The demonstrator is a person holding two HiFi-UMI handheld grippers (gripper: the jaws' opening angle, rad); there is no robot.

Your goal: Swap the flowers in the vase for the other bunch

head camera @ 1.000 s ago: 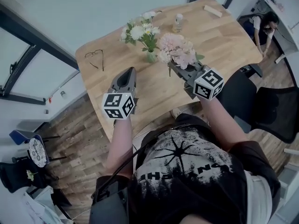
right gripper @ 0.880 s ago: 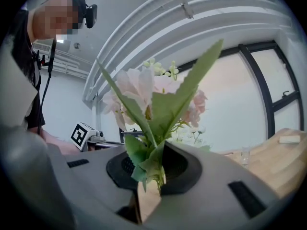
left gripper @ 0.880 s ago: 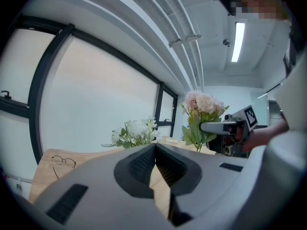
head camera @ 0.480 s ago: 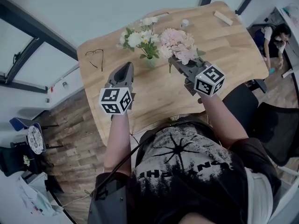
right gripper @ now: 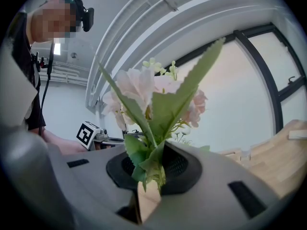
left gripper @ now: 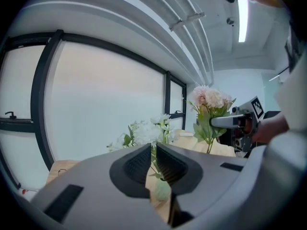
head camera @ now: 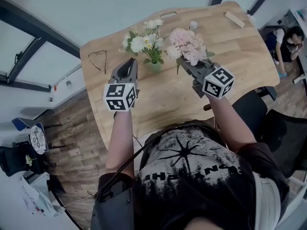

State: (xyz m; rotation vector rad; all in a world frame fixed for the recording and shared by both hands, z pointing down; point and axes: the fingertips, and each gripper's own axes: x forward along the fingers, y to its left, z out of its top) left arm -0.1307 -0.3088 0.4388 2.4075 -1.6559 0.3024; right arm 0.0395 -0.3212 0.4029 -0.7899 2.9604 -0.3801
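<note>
A small green vase [head camera: 154,65] with white flowers [head camera: 144,40] stands on the wooden table [head camera: 230,47]. My left gripper [head camera: 127,67] is shut and empty, its tips just left of the vase; the white flowers [left gripper: 146,131] show straight past its jaws. My right gripper [head camera: 186,64] is shut on the stems of the pink bunch [head camera: 186,44], holding it upright above the table to the right of the vase. In the right gripper view the pink blooms and leaves [right gripper: 160,99] rise from between the jaws.
A pair of glasses [head camera: 98,60] lies at the table's left. A small bottle [head camera: 193,25] and a wooden block [head camera: 234,19] sit near the far edge. A black chair [head camera: 283,133] stands to the right; another person [head camera: 288,42] is at the far right.
Both grippers moved forward over the table toward the vase. The pink bunch travelled with the right gripper and stays gripped.
</note>
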